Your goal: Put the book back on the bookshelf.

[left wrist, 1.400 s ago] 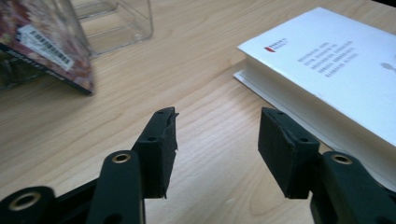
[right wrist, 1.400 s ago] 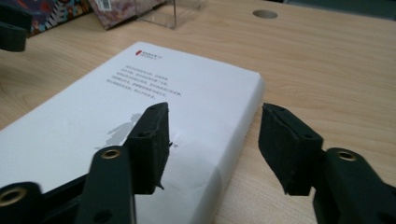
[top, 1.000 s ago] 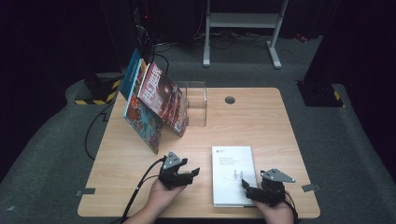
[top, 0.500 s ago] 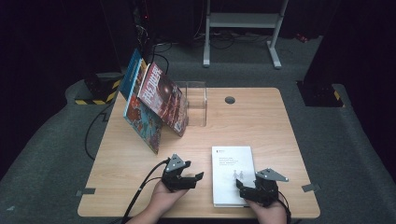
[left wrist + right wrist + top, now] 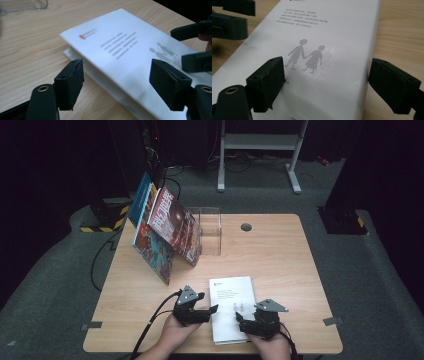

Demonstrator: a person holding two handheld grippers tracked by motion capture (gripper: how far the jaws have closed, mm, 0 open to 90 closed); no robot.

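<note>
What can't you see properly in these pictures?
- White paperback book, high view: cover print too small to read.
- Same book, left gripper view: text blurred; near corner cut by the bottom edge.
- Blue-edged book at the clear plastic stand, high view: cover hidden behind the red magazine.

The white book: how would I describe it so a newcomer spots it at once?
On the wooden table, look at the near edge between the two grippers. The white book lies flat there, its pale cover showing two small grey figures holding hands, unlike the colourful books leaning upright at the far left.
</note>
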